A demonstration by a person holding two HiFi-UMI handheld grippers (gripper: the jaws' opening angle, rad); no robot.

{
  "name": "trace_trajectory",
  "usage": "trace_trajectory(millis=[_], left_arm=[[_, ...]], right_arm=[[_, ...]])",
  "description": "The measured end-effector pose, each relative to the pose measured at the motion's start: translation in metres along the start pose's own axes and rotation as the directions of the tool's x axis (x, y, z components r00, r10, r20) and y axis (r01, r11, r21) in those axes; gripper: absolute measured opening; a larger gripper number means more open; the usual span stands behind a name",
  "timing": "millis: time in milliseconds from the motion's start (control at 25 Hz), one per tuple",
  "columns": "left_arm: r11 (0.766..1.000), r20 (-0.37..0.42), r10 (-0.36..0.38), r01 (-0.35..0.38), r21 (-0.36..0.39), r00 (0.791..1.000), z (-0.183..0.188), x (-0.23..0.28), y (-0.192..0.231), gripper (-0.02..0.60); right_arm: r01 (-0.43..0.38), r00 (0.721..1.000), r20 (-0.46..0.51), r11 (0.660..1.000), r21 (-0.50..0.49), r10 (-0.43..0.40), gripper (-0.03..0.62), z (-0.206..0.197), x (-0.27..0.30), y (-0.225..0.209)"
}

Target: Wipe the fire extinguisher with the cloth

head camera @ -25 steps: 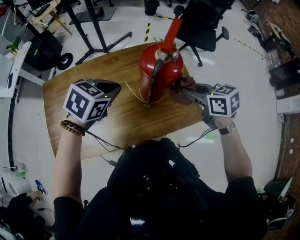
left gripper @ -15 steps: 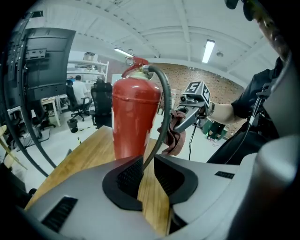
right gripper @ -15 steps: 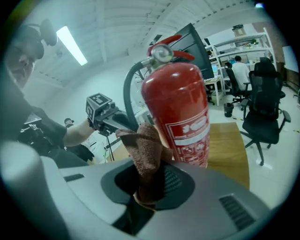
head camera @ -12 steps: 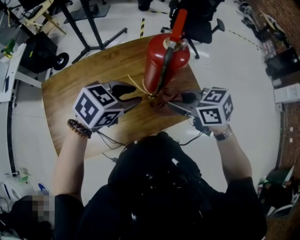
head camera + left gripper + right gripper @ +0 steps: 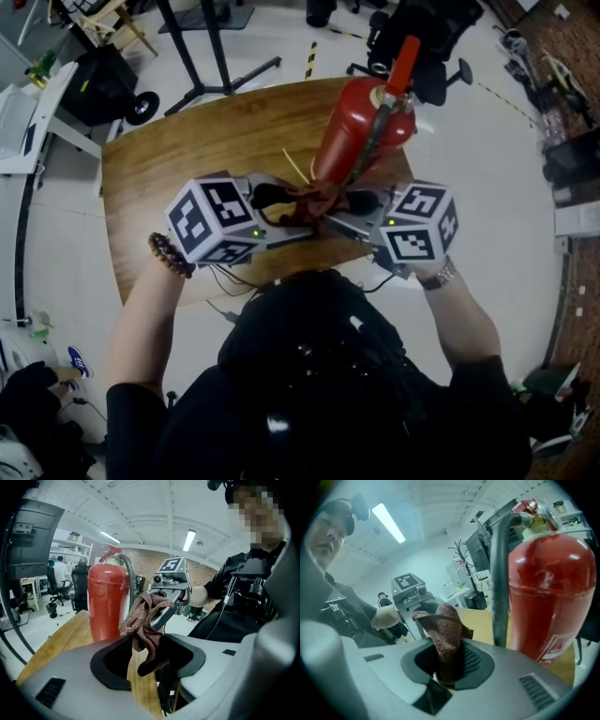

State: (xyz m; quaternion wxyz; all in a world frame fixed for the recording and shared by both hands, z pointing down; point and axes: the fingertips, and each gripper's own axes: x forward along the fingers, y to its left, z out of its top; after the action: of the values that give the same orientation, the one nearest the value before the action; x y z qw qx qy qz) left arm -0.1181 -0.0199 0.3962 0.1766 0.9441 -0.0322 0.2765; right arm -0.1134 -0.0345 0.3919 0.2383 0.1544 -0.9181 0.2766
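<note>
Your right tongs (image 5: 449,670) pinch the brown knitted cloth (image 5: 446,629) just beside the red steel fire extinguisher (image 5: 354,141) on the wooden counter (image 5: 178,150). Your left tongs (image 5: 147,660), just opened wide, straddle its tail without pressing; close low, then spread it flat.

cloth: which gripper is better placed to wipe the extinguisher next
Right, likely. The right gripper is shut on the cloth, close beside the extinguisher. The left gripper has jaws that have just opened wide; the cloth's end hangs between them, ungripped.
</note>
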Motion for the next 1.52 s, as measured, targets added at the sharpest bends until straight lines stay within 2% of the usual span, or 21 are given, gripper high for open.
trace_trajectory(millis=[120,280,360,520,720,960,1080,1200,1360,1520], left_arm=[[1.0,0.016,-0.015,0.015,-0.014,1.0,0.0,-0.002,-0.004,0.213],[1.0,0.038,0.011,-0.01,-0.03,0.999,-0.001,-0.009,0.005,0.211],[0.999,0.044,0.026,-0.025,-0.024,0.999,-0.001,-0.012,0.009,0.183],[0.999,0.048,0.038,-0.037,-0.017,0.998,-0.001,-0.016,0.012,0.075],[0.998,0.035,0.064,-0.064,0.001,0.997,0.0,-0.014,0.018,0.04],[0.99,0.029,0.143,-0.143,-0.009,0.989,0.001,-0.026,0.037,0.034],[0.984,0.051,0.176,-0.176,-0.015,0.983,0.006,-0.033,0.044,0.033],[0.984,0.078,0.174,-0.176,0.015,0.982,0.014,-0.034,0.042,0.034],[0.982,0.102,0.168,-0.175,0.071,0.981,0.022,-0.032,0.037,0.038],[0.974,0.112,0.181,-0.194,0.114,0.977,0.025,-0.031,0.035,0.089]], right_arm=[[-0.011,1.0,0.018,1.0,-0.015,0.012,0.075,0.01,0.008,0.006],[0.003,1.0,0.027,1.0,-0.029,-0.002,0.08,0.019,0.018,0.011],[0.012,0.999,0.037,1.0,-0.028,-0.011,0.086,0.022,0.021,0.011],[0.016,0.998,0.067,1.0,-0.005,-0.016,0.097,0.028,0.018,0.01],[0.012,0.997,0.082,1.0,-0.005,-0.012,0.162,0.029,0.015,0.012],[0.053,0.994,0.097,0.998,-0.031,-0.05,0.178,0.03,0.007,0.009],[0.074,0.991,0.112,0.996,-0.05,-0.068,0.178,0.034,0.004,0.01],[0.085,0.988,0.135,0.993,-0.077,-0.074,0.178,0.041,0.002,0.012],[0.054,0.989,0.146,0.993,-0.109,-0.037,0.178,0.05,0.003,0.021],[0.02,0.991,0.136,0.992,-0.128,-0.002,0.178,0.05,0.003,0.029]])
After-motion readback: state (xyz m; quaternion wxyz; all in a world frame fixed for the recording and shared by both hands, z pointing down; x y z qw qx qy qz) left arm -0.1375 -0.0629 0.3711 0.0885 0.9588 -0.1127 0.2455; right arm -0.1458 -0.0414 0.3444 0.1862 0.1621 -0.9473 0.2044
